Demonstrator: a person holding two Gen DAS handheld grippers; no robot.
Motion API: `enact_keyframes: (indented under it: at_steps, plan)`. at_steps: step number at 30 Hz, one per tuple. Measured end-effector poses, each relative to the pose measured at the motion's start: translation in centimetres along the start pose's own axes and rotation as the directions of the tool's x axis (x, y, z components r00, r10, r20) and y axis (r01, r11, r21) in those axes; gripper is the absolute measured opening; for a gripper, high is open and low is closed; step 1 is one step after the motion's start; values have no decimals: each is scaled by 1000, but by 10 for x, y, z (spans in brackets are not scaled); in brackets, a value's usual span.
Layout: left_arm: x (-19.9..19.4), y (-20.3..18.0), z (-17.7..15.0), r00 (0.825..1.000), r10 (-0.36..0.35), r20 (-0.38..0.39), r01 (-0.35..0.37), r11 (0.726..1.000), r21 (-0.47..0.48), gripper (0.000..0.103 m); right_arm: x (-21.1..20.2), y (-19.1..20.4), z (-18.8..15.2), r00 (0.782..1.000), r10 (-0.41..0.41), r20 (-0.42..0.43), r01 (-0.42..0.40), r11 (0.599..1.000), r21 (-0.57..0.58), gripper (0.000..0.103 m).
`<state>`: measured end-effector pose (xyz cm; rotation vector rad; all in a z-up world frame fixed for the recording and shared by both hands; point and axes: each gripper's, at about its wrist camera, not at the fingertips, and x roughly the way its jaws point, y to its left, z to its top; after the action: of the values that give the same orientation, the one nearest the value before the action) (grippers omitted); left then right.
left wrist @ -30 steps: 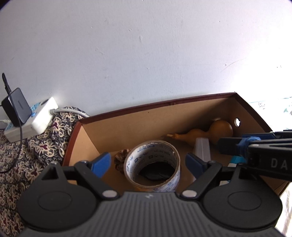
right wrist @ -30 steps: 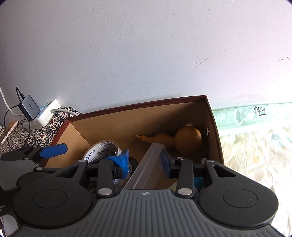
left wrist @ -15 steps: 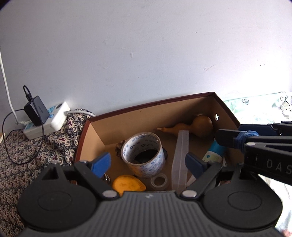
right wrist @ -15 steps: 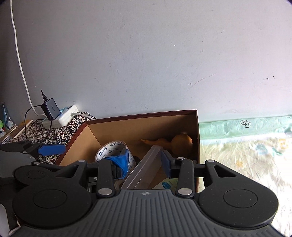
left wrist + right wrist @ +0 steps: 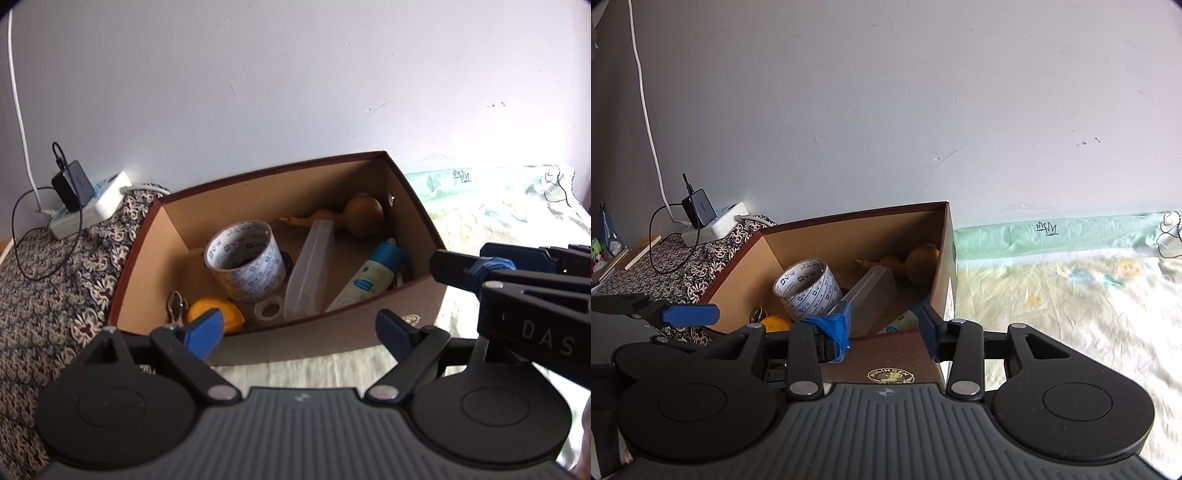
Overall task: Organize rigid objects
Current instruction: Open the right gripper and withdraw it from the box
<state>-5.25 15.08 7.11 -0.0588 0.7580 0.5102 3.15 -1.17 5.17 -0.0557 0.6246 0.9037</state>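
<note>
Ahead: cardboard box [image 5: 413, 306] just beyond open, empty left gripper [image 5: 301, 330].

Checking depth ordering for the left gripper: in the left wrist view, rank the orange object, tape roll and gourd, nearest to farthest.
From the left gripper:
1. Orange object, front left corner of the box, just behind the left finger.
2. Tape roll, mid-box, left of centre.
3. Gourd, far right corner by the back wall.
</note>
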Motion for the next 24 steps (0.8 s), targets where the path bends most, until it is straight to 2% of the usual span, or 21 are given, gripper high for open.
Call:
enact_keyframes:
  at_steps: [5,16,19,24]
  plan:
    - [8,-24,-16,999,-25,-43,23,999,-29,89,-7,-16,-15,999,-31,-20,32,999,14,25]
    - [17,-56,-38,997,-28,-74,29,999,21,89,-6,-33,-38,994,-71,-78,73,997,18,26]
    - [23,-59,-43,993,-52,-106,53,999,8,89,-4,-37,-43,992,-84,-95,86,996,18,26]
    - [36,-63,-51,982,-86,-165,83,996,-24,89,-5,-45,-53,982,-154,-110,153,988,-14,27]
